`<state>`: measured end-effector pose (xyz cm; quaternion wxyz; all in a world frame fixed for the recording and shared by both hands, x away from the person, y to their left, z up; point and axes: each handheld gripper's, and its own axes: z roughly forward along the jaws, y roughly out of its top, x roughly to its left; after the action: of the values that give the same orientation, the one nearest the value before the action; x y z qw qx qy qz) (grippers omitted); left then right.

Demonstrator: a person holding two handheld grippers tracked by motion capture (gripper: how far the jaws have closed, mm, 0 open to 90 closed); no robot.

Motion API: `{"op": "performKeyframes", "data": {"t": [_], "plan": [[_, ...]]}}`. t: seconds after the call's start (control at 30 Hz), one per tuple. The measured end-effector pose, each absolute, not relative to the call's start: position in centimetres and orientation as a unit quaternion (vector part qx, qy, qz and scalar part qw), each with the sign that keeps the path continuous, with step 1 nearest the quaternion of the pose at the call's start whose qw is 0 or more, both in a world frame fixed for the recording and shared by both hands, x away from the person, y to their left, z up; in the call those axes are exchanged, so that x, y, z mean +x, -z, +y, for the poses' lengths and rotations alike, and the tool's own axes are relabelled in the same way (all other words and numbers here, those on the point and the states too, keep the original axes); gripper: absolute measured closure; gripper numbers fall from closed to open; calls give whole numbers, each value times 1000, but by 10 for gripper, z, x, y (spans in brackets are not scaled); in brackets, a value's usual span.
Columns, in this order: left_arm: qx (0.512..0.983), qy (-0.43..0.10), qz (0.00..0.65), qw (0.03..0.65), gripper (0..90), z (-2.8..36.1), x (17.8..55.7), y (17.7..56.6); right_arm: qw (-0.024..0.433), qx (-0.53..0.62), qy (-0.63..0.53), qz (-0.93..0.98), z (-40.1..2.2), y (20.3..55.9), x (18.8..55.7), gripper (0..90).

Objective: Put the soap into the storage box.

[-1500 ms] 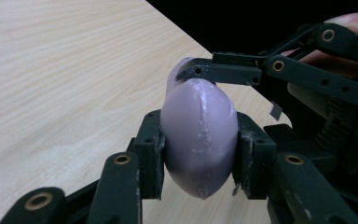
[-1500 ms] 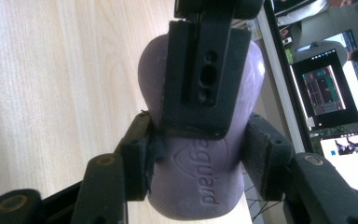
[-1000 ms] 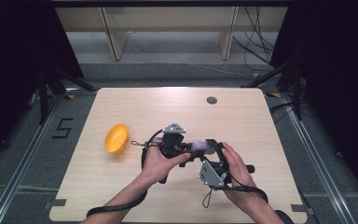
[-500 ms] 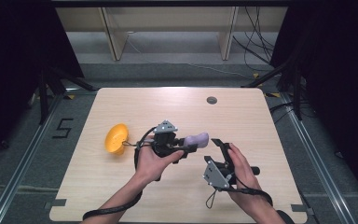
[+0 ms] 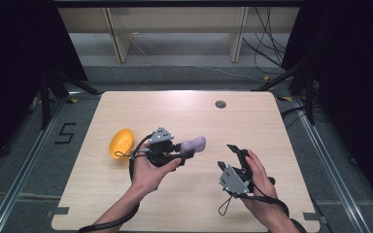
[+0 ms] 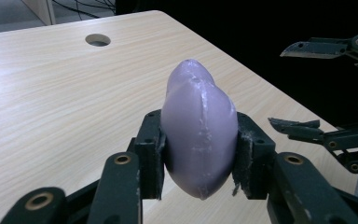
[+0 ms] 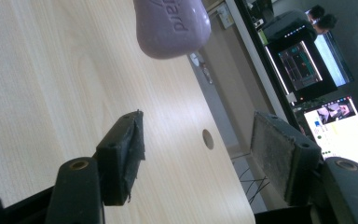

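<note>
high view: fixed cam above the person's side, faces fwd & down, far enough to take in the whole surface (image 5: pixel 126 204). left gripper view: rides low, very near, looks along its fingers (image 6: pixel 149 154) across the surface to the far round hole (image 6: pixel 98 39). right gripper view: tilted, close; shares the hole (image 7: pixel 208 138) & the purple soap (image 7: pixel 172 25).

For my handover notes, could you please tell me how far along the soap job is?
Done: the left gripper is clamped on the purple soap and holds it above the table. In hand: the right gripper stands open and empty beside it. Left: probably setting the soap down; the yellow thing lies untouched.
</note>
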<state>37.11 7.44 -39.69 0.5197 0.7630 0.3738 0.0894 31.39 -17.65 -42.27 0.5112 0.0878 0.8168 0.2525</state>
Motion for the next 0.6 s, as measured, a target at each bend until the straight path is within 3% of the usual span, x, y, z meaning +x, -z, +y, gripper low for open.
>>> {"op": "performKeyframes", "data": {"t": [0.6], "plan": [[753,-109,387,520,588,91,362,398,507,104,-257,816,-183,424,315,399]]}}
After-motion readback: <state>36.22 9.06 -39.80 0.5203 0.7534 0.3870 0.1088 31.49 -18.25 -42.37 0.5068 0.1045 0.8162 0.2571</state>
